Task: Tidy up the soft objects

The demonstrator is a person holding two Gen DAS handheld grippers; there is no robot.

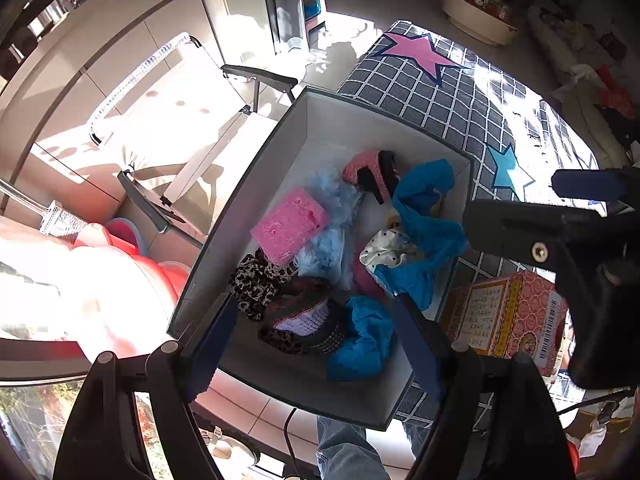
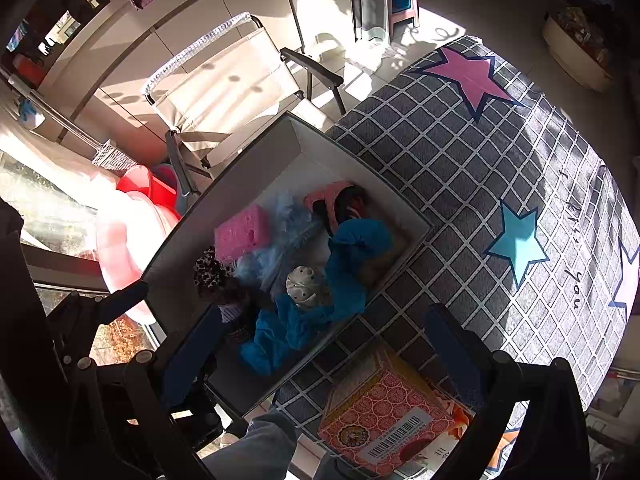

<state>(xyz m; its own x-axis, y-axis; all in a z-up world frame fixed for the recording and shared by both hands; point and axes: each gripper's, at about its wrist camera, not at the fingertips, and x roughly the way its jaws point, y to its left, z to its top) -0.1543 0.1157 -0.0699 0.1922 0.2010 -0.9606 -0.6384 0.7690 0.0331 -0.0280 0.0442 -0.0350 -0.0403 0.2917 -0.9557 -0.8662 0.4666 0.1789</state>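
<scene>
the left claw [image 1: 316,344] is hanging over the near end of the grey box [image 1: 256,184], its blue-padded fingers [image 1: 214,344] spread wide and released, gripping nothing, with a dark knitted piece [image 1: 308,322] and a leopard-print cloth [image 1: 256,280] lying below the gap. the right claw [image 2: 320,344] is hovering just beside it, also standing wide and released, nothing between its fingers, with the near corner of the box and the patterned pink carton [image 2: 384,416] showing below it. inside the box the soft things are sitting piled together: a pink sponge [image 1: 290,224] toward the left wall, pale blue fluff [image 1: 332,216] just beside it, a bright blue cloth [image 1: 424,216] draping along the right side and bunching again at the near end, a white polka-dot piece [image 1: 386,250] tucked against it, and a pink and black slipper [image 1: 372,174] at the far end. the box is resting on a grey checked rug [image 2: 460,168] with pink and blue stars, the carton standing just beside its right wall. a beige folding chair [image 2: 224,80] is standing beyond the box in strong sunlight, and a trouser leg [image 1: 340,448] is showing at the bottom edge.
</scene>
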